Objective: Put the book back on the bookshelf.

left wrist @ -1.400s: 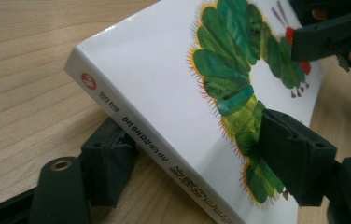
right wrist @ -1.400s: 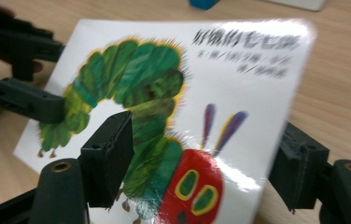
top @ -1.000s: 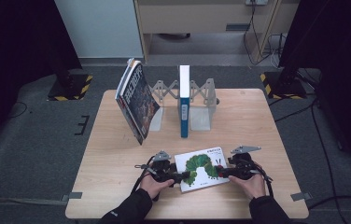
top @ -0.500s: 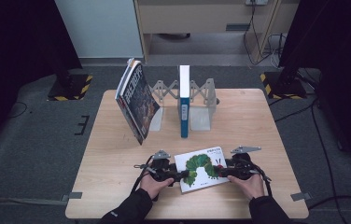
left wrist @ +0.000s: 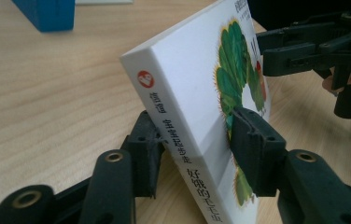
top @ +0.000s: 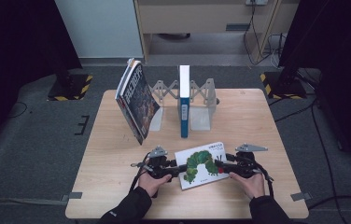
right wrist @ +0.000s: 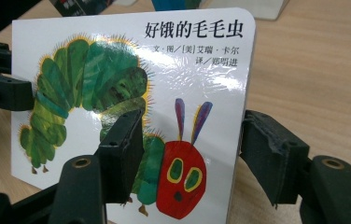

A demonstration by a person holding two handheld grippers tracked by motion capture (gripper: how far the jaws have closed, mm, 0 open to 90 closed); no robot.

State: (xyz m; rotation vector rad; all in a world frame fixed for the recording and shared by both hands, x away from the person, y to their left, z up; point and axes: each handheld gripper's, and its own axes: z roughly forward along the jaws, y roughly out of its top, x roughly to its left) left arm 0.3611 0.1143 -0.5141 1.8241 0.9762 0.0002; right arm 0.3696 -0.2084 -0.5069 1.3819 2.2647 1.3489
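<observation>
White and glossy, the one caterpillar book (top: 203, 164) titled "好饿的毛毛虫" is sitting between the two grippers, its spine edge pinched in the narrowed jaws of the left gripper (left wrist: 194, 154). The right gripper (right wrist: 190, 156) is straddling the opposite edge, one jaw lying on the cover, the other standing clear. Bare bench (top: 257, 116) is lying open beyond them, and two more books (top: 136, 100) are standing at the rack farther ahead.

I'm seeing the bench (top: 117, 186) evenly lit, dark surrounds left and right; glare streaks the book cover (right wrist: 187, 70), nearest gripper parts blur softly.
</observation>
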